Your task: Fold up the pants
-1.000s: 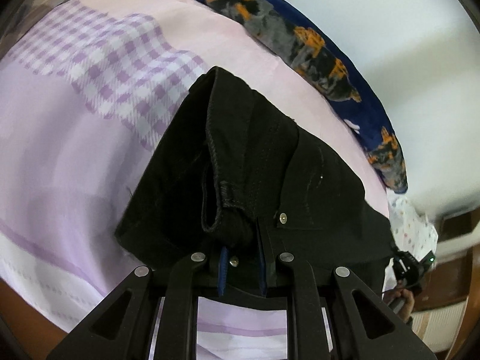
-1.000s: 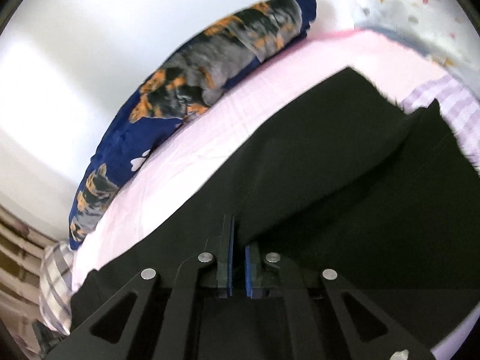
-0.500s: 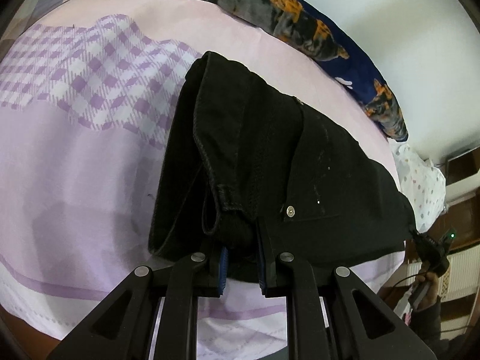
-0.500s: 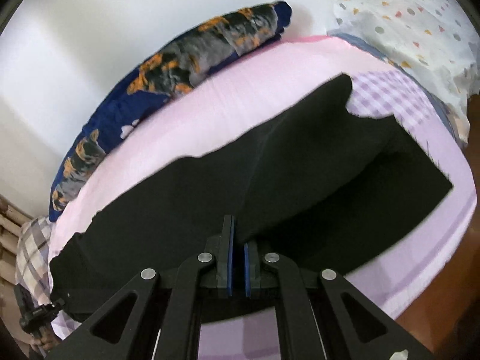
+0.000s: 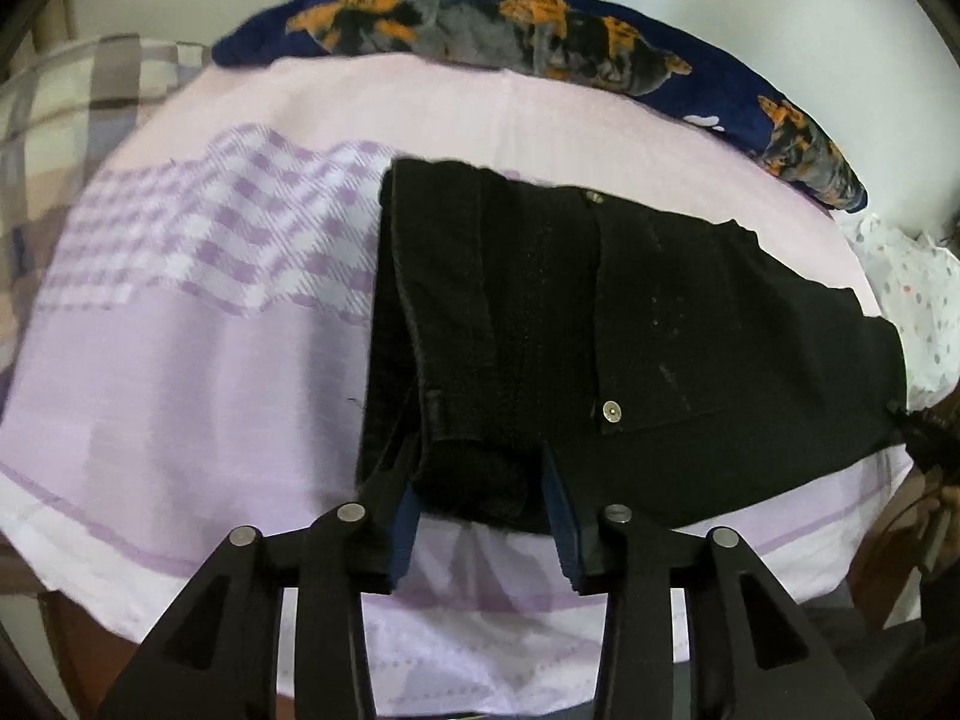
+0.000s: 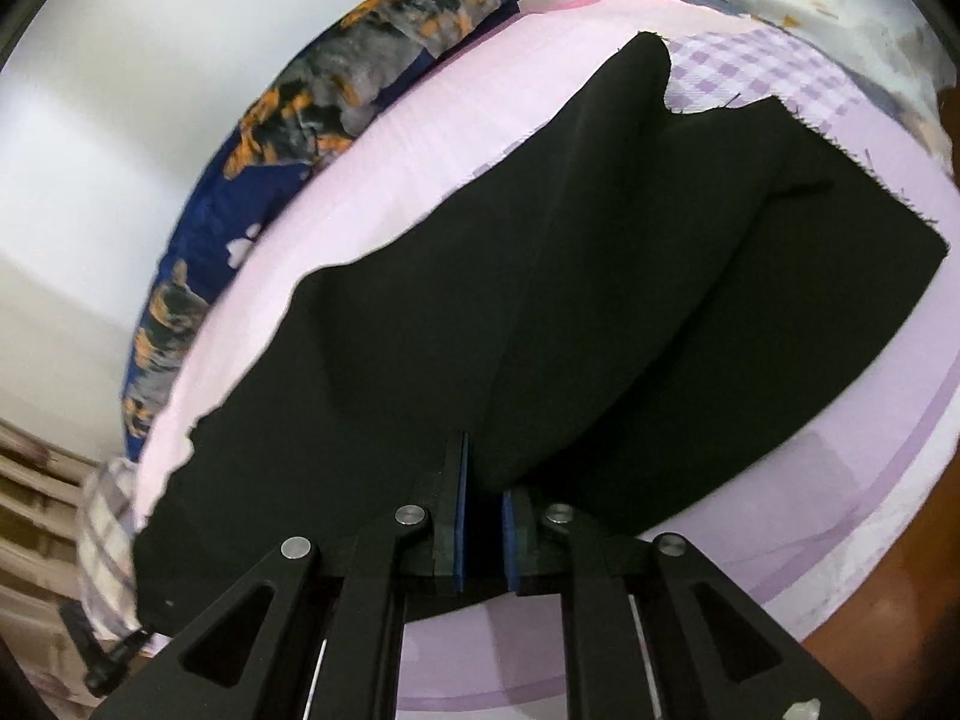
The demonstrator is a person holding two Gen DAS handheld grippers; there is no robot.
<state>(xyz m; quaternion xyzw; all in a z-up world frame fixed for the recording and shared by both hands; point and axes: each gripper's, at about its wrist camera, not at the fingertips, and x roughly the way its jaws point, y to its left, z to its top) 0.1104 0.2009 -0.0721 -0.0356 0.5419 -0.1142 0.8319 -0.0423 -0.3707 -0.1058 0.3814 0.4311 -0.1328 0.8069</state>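
Now we see the black pants (image 5: 630, 360) lying flat on the bed sheet (image 5: 180, 390), a lilac sheet with a checked band, the waistband end near our left gripper (image 5: 480, 516). Its jaws are opening; the waistband corner sits between the blue pads (image 5: 564, 516), which no longer press it. Our right gripper (image 6: 483, 525) is at the leg end, where the pants (image 6: 540, 312) are folded over. Its jaws are opening too, a narrow gap showing, with a fold of cloth between them and loose. A dark blue pillow (image 5: 570, 48) with orange patches lies along the wall behind
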